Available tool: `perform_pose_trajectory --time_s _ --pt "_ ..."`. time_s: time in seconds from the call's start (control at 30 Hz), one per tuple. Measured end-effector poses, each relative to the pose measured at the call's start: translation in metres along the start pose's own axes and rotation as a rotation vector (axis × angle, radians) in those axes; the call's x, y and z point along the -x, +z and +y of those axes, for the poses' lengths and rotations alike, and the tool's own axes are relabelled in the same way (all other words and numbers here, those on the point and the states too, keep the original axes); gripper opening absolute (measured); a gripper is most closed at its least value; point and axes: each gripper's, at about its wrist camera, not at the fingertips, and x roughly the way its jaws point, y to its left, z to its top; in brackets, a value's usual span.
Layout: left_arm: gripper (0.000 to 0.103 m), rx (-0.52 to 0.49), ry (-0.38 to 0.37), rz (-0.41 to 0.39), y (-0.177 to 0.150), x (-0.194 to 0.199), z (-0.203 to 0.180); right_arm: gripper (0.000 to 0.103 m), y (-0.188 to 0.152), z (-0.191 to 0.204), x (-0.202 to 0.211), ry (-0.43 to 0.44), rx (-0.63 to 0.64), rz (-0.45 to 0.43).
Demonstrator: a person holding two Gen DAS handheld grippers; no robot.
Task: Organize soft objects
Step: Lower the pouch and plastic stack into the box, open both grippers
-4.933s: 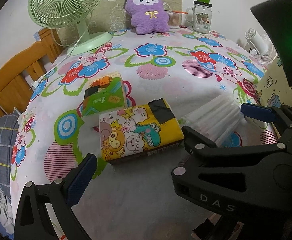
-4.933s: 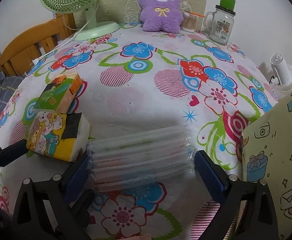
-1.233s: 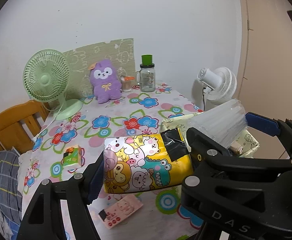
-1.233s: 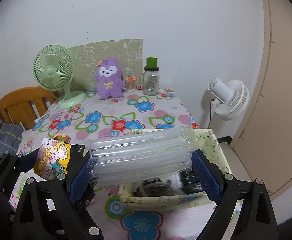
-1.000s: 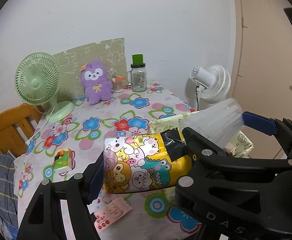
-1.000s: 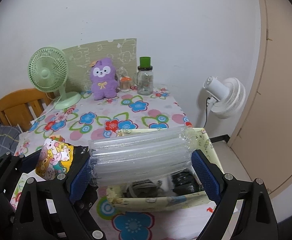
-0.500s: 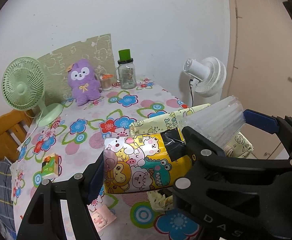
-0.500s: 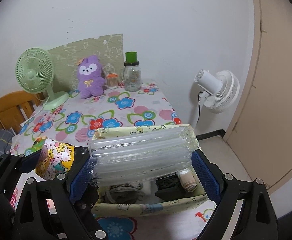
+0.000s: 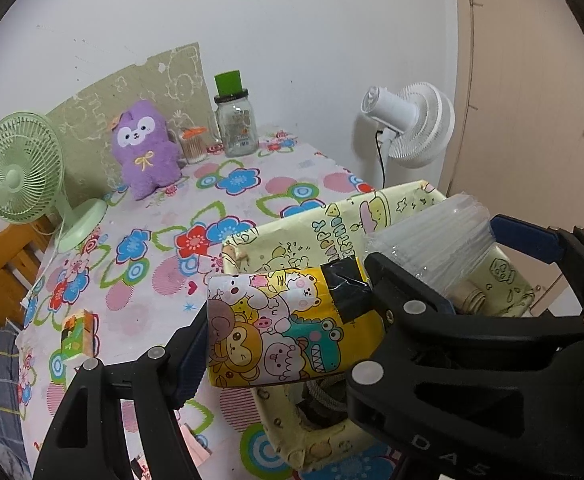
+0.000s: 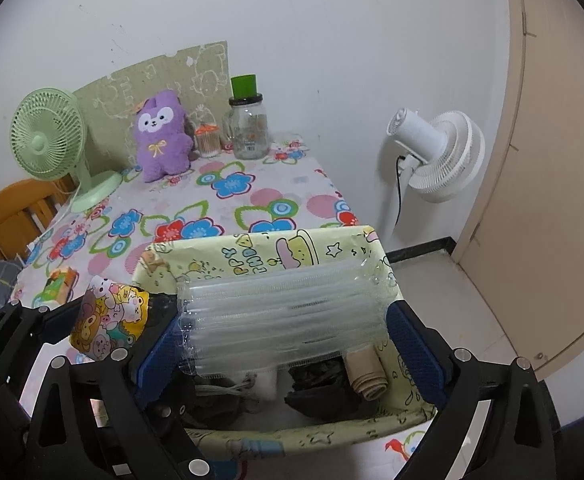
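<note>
My left gripper (image 9: 288, 328) is shut on a yellow cartoon-print tissue pack (image 9: 284, 332) and holds it above the near left edge of a pale yellow fabric bin (image 9: 332, 224). My right gripper (image 10: 284, 336) is shut on a clear plastic pack (image 10: 284, 316), held over the same bin (image 10: 260, 256). The bin holds dark rolled cloths (image 10: 316, 384) and a beige roll (image 10: 366, 374). The tissue pack also shows in the right wrist view (image 10: 108, 316), and the clear pack in the left wrist view (image 9: 432, 248). A small green tissue pack (image 9: 77, 334) lies on the table.
The flowered table (image 9: 228, 184) carries a green fan (image 9: 24, 172), a purple plush (image 9: 144, 148), a glass jar (image 9: 234, 124) and a toothpick pot (image 9: 194, 144) at the back. A white fan (image 10: 436, 156) stands by the wall. A wooden chair (image 10: 8, 216) is at left.
Both grippers have moved right and forward with their packs, from over the table to above the bin. The bin's contents now show below the clear pack.
</note>
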Motion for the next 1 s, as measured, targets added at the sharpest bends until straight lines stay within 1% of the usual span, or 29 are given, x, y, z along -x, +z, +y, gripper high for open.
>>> perform_pose_trajectory --time_s 0.1,0.17,0.2,0.37,0.43,0.5,0.6,0.73,0.87,1.0 --pt "0.078 -0.004 0.006 0.014 0.001 -0.007 -0.002 0.100 -0.003 -0.003 -0.005 0.007 -0.009 -0.014" --pt "0.078 -0.012 0.019 0.015 0.001 -0.011 -0.004 0.103 -0.003 -0.003 -0.006 0.001 0.000 -0.020" --pt "0.078 -0.015 0.023 0.018 0.001 -0.013 -0.005 0.103 -0.002 -0.003 -0.007 0.008 0.007 -0.019" --pt "0.079 -0.026 0.036 0.024 0.002 -0.018 -0.009 0.103 -0.001 -0.005 -0.015 0.024 0.002 0.014" --pt "0.082 -0.028 0.039 0.023 0.002 -0.019 -0.010 0.103 -0.001 -0.005 -0.017 0.024 -0.002 0.021" --pt "0.088 -0.029 0.029 0.025 0.002 -0.020 -0.010 0.103 -0.001 -0.006 -0.017 0.024 -0.002 0.025" --pt "0.092 -0.028 0.007 0.027 0.003 -0.020 -0.011 0.103 0.000 -0.007 -0.017 0.024 -0.004 0.028" --pt "0.094 -0.034 -0.009 0.026 0.005 -0.018 -0.014 0.103 -0.001 -0.009 -0.016 0.019 -0.010 0.027" --pt "0.095 -0.035 -0.046 0.026 0.005 -0.016 -0.016 0.103 -0.001 -0.011 -0.012 0.012 -0.012 0.028" --pt "0.095 -0.040 -0.044 0.022 0.003 -0.013 -0.019 0.103 -0.003 -0.011 -0.007 0.007 -0.013 0.026"
